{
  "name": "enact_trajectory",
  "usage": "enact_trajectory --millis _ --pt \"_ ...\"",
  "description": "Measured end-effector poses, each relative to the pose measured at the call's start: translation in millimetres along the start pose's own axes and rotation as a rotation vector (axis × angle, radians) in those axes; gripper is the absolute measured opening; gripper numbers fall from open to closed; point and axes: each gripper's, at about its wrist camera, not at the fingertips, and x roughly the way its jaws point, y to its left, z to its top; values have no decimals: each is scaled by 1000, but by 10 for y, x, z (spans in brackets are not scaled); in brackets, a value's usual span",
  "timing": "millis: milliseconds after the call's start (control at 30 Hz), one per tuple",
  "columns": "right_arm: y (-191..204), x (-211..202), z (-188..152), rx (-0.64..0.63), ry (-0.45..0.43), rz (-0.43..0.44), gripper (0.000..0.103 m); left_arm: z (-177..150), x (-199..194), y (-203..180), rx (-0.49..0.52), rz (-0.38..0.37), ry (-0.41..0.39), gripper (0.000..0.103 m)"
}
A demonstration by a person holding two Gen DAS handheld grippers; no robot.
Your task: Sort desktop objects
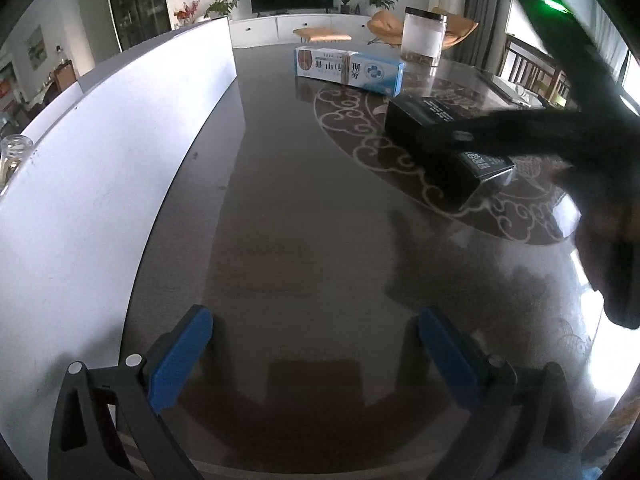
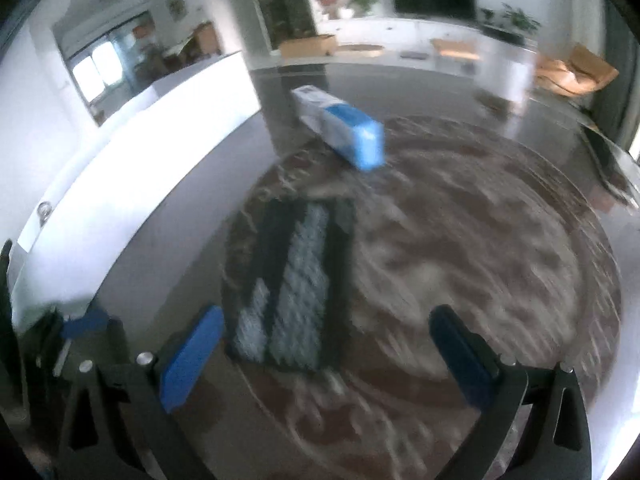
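Observation:
My left gripper (image 1: 316,352) is open low over the dark glossy table (image 1: 304,200), nothing between its blue pads. A black box (image 1: 436,140) lies to the right, partly covered by the blurred dark body of the other gripper (image 1: 592,152). A blue and white carton (image 1: 348,70) lies farther back, with a clear jar (image 1: 423,36) behind it. In the blurred right wrist view, my right gripper (image 2: 324,352) is open, hovering just in front of the black box (image 2: 292,284), whose near end sits between the blue pads without touching them. The blue and white carton (image 2: 344,132) lies beyond.
A long white bin wall (image 1: 120,152) runs along the table's left side, seen too as the white wall (image 2: 140,152). A glass bottle neck (image 1: 14,152) shows behind it. An ornate round pattern (image 1: 400,160) marks the table. Chairs and a TV unit stand beyond the far edge.

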Motion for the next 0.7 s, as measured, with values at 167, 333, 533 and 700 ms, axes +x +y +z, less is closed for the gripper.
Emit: enact_trajectory --millis 167,333,533,700 --pt "166 334 171 -50 50 -54 102 -13 -58 21 2 -1 -8 103" --pt "157 232 78 -89 -15 -103 59 -27 -63 23 1 -2 -24 103" --pt "-150 -116 -390 -87 -37 -120 59 -46 -76 18 -7 3 -26 103" --pt "-464 -525 -922 -61 -63 -170 59 246 -5 -80 -41 -78 33 103"
